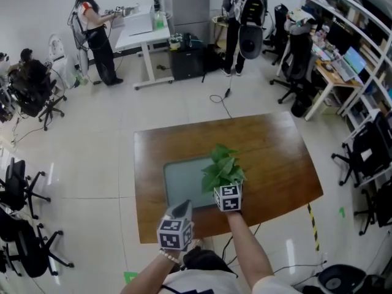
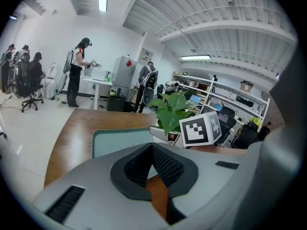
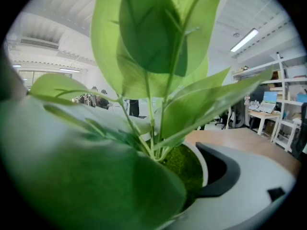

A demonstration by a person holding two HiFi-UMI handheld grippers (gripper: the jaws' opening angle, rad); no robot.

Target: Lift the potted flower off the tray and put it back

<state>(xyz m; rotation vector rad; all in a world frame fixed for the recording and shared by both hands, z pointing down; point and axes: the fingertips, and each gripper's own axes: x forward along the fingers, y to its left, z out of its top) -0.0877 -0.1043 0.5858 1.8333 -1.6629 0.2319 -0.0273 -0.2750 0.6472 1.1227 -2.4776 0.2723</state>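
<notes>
Right gripper (image 1: 225, 182) is clamped on the green-leaved flower (image 1: 222, 166) in its white pot, at the right edge of the pale green rectangular tray (image 1: 180, 179). Left gripper (image 1: 181, 211), jaws together, hangs nearer.

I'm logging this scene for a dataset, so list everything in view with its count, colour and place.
table: one, brown wood, middle of the floor
tray: one, grey-green, on the table's near left part
plant: one, green leaves in a white pot, at the tray's right edge
desk: one, white, back left
people: at least three, two standing at the back, one seated far left
chairs: several, black, left and right sides
shelves: one run, white, right wall
left gripper: one, grey, shut and empty, at the table's near edge
right gripper: one, grey, shut on the plant
</notes>
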